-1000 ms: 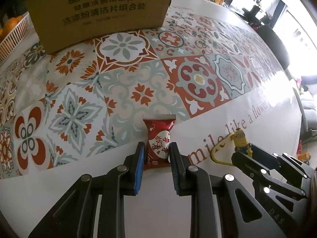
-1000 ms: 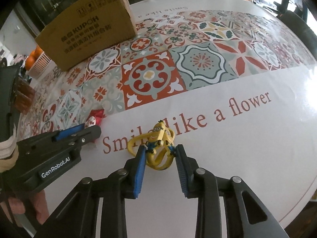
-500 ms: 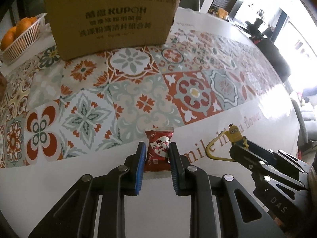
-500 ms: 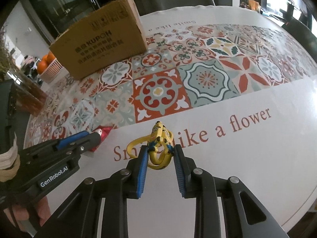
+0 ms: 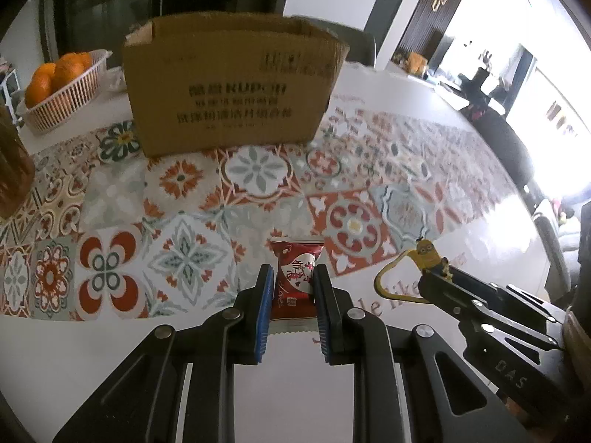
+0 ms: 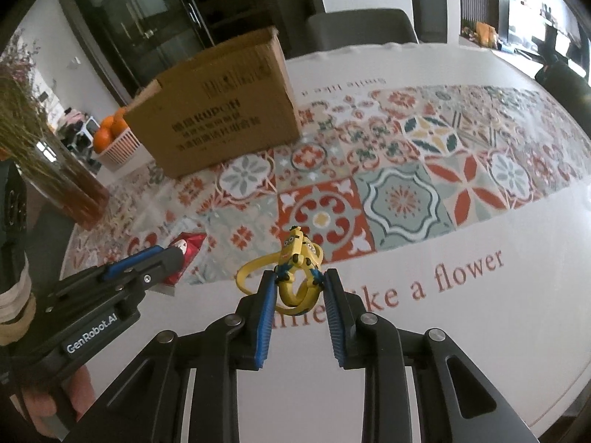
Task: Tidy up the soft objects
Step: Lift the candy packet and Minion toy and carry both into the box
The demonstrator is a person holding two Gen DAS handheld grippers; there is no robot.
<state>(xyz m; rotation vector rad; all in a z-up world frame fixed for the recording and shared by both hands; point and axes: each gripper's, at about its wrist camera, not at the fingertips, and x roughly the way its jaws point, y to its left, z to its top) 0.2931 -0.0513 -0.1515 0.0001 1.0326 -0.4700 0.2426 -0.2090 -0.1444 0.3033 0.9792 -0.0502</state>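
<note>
Left wrist view
Left hand-held gripper [image 5: 293, 288]: clamped on the red snack packet [image 5: 295, 277], which is held clear of the counter [image 5: 110, 332].
Landmark: the cardboard box [image 5: 229, 88] is seen standing open-topped on the counter, beyond the packet.
Basket of oranges [image 5: 59, 92]: set left of the cardboard box.

Right wrist view
Right hand-held gripper [image 6: 300, 288]: closed on the yellow Minion toy [image 6: 299, 258], its yellow loop hanging out between the pads.
Toy's place: held nearer the camera than the cardboard box [image 6: 218, 110], above the lettered white border of the counter [image 6: 480, 313].
Red snack packet [image 6: 186, 254]: seen at the left, in the other gripper's tips.
</note>
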